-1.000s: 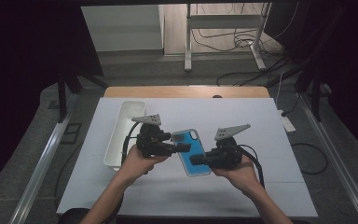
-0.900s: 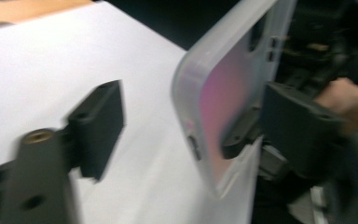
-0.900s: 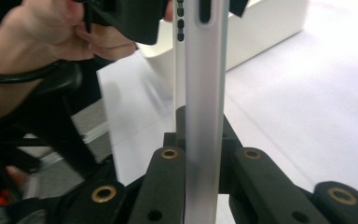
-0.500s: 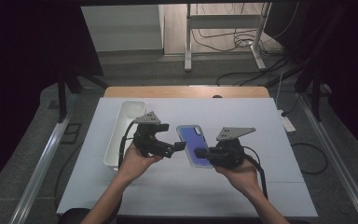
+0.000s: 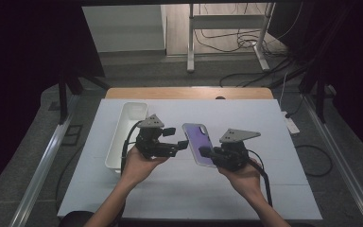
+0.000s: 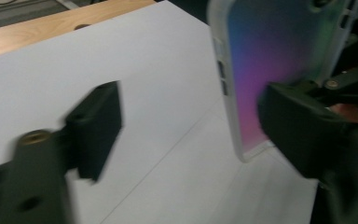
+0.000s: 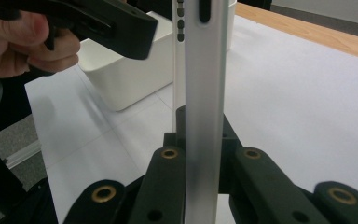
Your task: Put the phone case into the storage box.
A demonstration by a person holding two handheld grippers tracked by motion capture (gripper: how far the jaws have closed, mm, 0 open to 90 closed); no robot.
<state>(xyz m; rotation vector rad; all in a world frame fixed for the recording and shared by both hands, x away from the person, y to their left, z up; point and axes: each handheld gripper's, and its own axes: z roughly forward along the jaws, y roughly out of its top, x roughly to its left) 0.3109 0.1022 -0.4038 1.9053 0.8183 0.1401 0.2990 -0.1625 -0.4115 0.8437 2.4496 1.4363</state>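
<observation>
1. At your far left on the white matte table (image 5: 264, 184) stands the long white plastic bin (image 5: 125, 132), rectangular with rounded corners and smooth walls. It sits just beside your left hand. No writing can be read on it.

2. Your left gripper (image 5: 182, 142), black with a grey three-cornered plate on top, points toward the phone case. Its jaws have just been closing after a wider swing, and they stand partly apart now. In the left gripper view (image 6: 186, 116) the flat black pads are clear of the case, with bare table between them; the right-hand pad lies in front of the case's lower face, and you cannot tell whether it touches.

3. The purple-to-blue phone case with a translucent frosted rim (image 5: 198, 142) is held above the middle of the table, between your two grippers. In the left gripper view (image 6: 270, 70) its glossy back shades from blue through violet to pink, and small button cut-outs show along its pale edge. No brand or label is legible.

4. Your right gripper (image 5: 207, 152) is clamped narrowly on the lower end of the case. In the right gripper view (image 7: 204, 186) the case rises edge-on between the black jaws, a slim frosted strip with slots near the top.

5. Behind the white sheet, a strip of bare wooden tabletop (image 5: 189, 92) runs along the far edge.
</observation>
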